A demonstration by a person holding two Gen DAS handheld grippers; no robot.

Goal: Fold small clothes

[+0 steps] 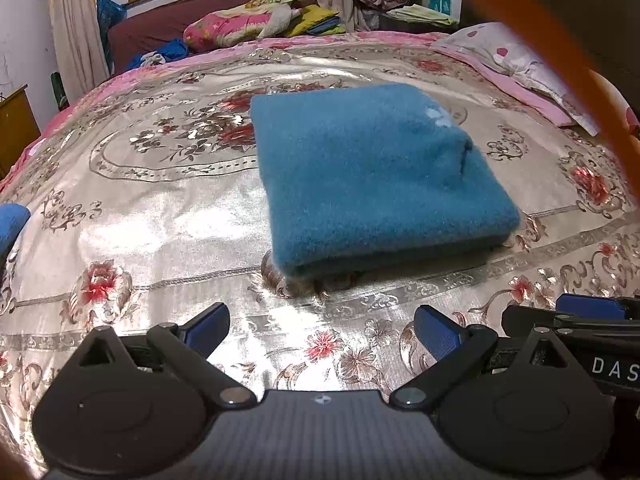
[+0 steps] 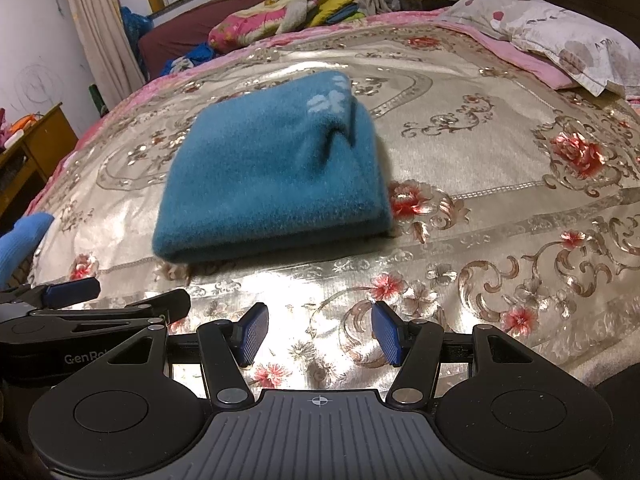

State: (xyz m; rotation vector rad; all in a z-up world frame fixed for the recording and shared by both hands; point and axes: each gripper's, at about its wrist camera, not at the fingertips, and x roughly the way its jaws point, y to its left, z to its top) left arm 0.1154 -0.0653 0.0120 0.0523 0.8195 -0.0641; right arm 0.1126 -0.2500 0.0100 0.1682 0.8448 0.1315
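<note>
**Folded blue fleece lying on the bed, both claws hanging back empty**

A wide bed under a shiny silver-beige bedspread with red embroidered flowers (image 1: 168, 208) is filling most of the room; a pale pillow with pink spots (image 2: 560, 36) is lying at its far right corner, and a heap of bright floral bedding (image 1: 240, 24) is sitting beyond the far edge, under the window; on the middle of the spread a small teal-blue fleece garment (image 1: 372, 176), folded into a thick square with a white paw print near its far edge, is lying flat; just short of its near edge the left gripper (image 1: 320, 332) is hovering with its blue-padded jaws standing wide, nothing between them; the right gripper (image 2: 320, 332) is hanging close beside it, jaws parted at a middling width and likewise gripping nothing; neither is touching the garment.
</note>
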